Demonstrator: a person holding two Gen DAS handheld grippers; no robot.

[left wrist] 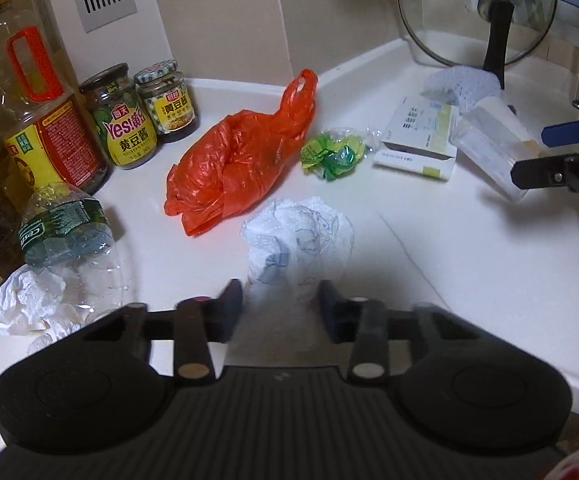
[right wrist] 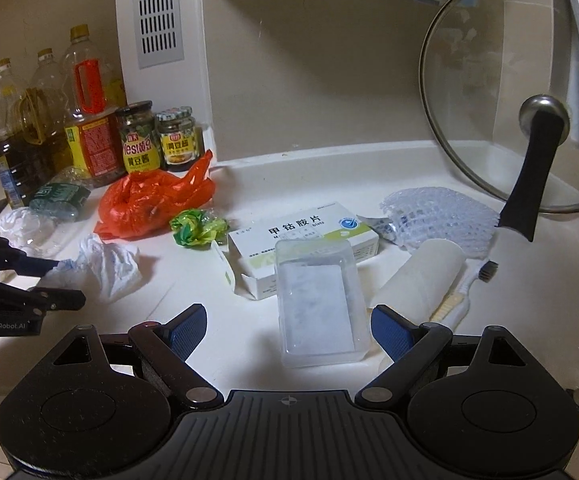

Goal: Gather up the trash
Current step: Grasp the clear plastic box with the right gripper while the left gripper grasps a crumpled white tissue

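Closest to the left camera, the left gripper (left wrist: 281, 300) has its fingers (left wrist: 231, 292) drawn in around the near end of the crumpled white tissue (left wrist: 297, 232) on the bench (left wrist: 469, 280); blur there keeps me from telling whether the pads truly press the paper or only flank it. From the right wrist view the same fingers seem to lie along the wad's edge more than across its bulk.

Trouble could start there, I think: a pinch on a loose corner may tear or unfold the tissue and let it drop on lifting. Just beyond it sits the orange plastic bag (left wrist: 233, 160), near enough that a sweep forward could drag it along. A crushed water bottle (left wrist: 69, 240) lies just left, over another tissue ball (left wrist: 25, 304); a sideways nudge could roll it into the sauce jars (left wrist: 125, 120).

On the other side, the right gripper (right wrist: 285, 330) has its fingers spread wide either side of the clear plastic tub (right wrist: 317, 300), not touching it. Slick walls may slip or buckle under a squeeze, and the paper roll (right wrist: 425, 276) and toothbrush (right wrist: 461, 292) lie close to the right finger, easily knocked.

Also about are the green wrapper (left wrist: 333, 152), the medicine box (right wrist: 305, 236), the foam net (right wrist: 441, 216) and the glass lid (right wrist: 509, 120). I see no bin in either view. The tub's contents are unclear, and the bench's near edge is hidden behind both gripper bodies.
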